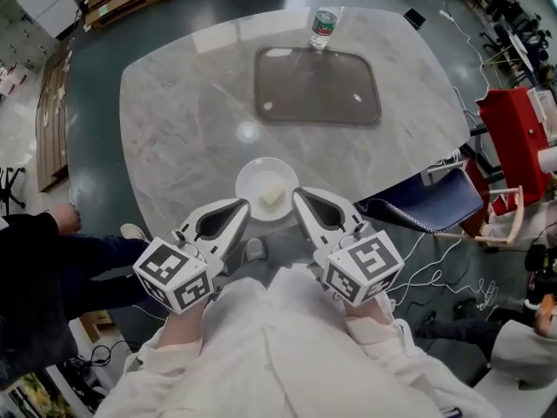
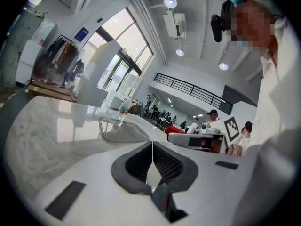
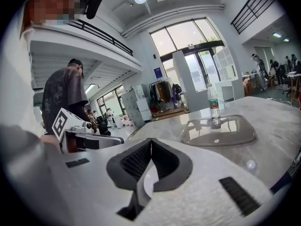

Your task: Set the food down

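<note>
A small white plate (image 1: 259,175) carries a pale block of food (image 1: 272,196) at the near edge of the marble table (image 1: 183,120). My left gripper (image 1: 242,205) is shut on the plate's near-left rim. My right gripper (image 1: 298,195) is shut on its near-right rim. In the left gripper view the jaws (image 2: 152,145) meet in a thin line, with the white plate (image 2: 151,175) showing below them. The right gripper view shows the same: jaws (image 3: 151,142) closed and the plate (image 3: 148,182) in the gap. I cannot tell whether the plate rests on the table.
A dark clear tray (image 1: 317,85) lies at the far side of the table, with a water bottle (image 1: 324,24) upright behind it. A blue chair (image 1: 435,203) stands at the table's right edge, and a red cabinet (image 1: 513,129) beyond it. A person in black (image 1: 35,259) is at the left.
</note>
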A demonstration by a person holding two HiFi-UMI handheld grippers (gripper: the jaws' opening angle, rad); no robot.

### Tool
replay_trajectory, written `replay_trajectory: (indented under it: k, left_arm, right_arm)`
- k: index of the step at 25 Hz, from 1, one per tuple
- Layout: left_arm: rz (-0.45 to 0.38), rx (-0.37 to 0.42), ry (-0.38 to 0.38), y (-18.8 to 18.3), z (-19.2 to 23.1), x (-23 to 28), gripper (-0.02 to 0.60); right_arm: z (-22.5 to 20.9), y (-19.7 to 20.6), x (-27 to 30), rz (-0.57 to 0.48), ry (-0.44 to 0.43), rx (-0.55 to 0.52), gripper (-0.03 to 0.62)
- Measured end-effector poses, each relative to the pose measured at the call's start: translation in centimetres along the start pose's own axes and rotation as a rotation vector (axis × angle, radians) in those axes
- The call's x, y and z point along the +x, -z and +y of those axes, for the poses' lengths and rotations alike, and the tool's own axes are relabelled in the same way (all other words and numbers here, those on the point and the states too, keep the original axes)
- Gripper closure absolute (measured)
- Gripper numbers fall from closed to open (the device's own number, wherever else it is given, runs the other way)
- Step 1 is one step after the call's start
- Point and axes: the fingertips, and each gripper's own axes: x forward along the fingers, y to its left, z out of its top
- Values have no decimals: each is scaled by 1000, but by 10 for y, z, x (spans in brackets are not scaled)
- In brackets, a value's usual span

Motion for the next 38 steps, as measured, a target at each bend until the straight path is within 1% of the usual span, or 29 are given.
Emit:
replay_trajectory:
  k: [2,5,12,17,24,29,34,38]
  left_arm:
    - [0,-36,-25,-2,3,3,563]
    - [9,-65,-56,1,7,9,564]
    - [25,-139,-79,26,23,19,563]
    - [68,-131,-100,41,35,23,563]
    - [128,-195,-137,56,51,27,563]
    - [145,-225,-128,80,58,29,563]
    - [199,-224,-127,99,64,29,563]
    - [220,-241,-134,111,71,30,563]
  right_arm:
    - [-2,5,3,26,-21,10,592]
    - [-6,13,7,54,-44,16,592]
    - [-20,29,14,111,-67,52,592]
    - [-24,51,22,172,-83,83,592]
    - [-25,75,34,228,-99,135,592]
    - [-25,94,37,267,-110,159,592]
    - [-25,109,40,294,-127,196,592]
    - [-22,122,41,328,-133,202,591]
